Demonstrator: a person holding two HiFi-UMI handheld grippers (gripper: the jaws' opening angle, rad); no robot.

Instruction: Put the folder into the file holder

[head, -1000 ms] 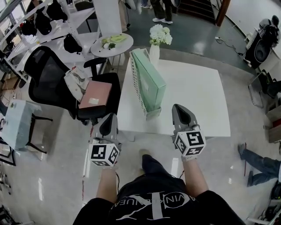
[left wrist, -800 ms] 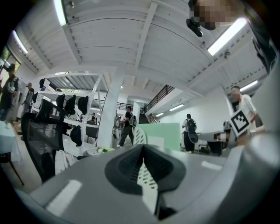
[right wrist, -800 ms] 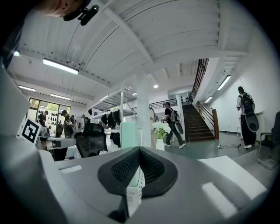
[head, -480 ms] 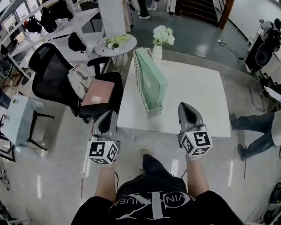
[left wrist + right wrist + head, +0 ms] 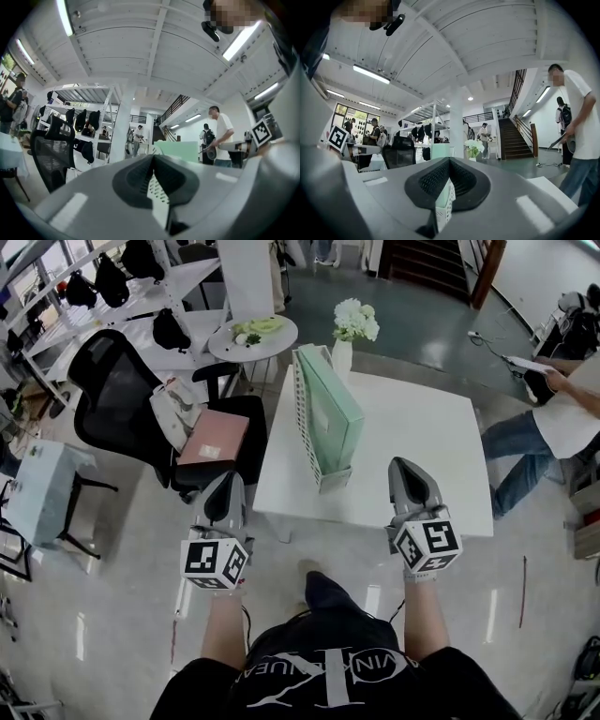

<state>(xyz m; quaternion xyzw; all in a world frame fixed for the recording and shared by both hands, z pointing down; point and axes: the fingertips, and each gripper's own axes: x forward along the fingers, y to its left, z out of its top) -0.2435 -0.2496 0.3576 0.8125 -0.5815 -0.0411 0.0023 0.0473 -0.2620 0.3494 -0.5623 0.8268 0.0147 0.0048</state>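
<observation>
A mint-green folder (image 5: pixel 333 409) stands upright inside the white perforated file holder (image 5: pixel 305 432) on the left part of the white table (image 5: pixel 422 437). My left gripper (image 5: pixel 227 491) hangs off the table's front left corner, shut and empty. At the front edge of the table, right of the holder, my right gripper (image 5: pixel 409 474) is also shut with nothing in it. In the left gripper view the closed jaws point at the folder (image 5: pixel 180 150). The right gripper view shows the folder (image 5: pixel 440 151) far ahead, left of the flowers.
A vase of white flowers (image 5: pixel 352 329) stands at the table's far edge behind the holder. Left of the table a black office chair (image 5: pixel 122 409) carries a pink folder (image 5: pixel 214 439). A small round table (image 5: pixel 253 334) is behind it. A person (image 5: pixel 553 418) stands at the right.
Both grippers stay shut and nearly in place near the table's front edge. The person at the right has walked up from the lower right toward the far side.
</observation>
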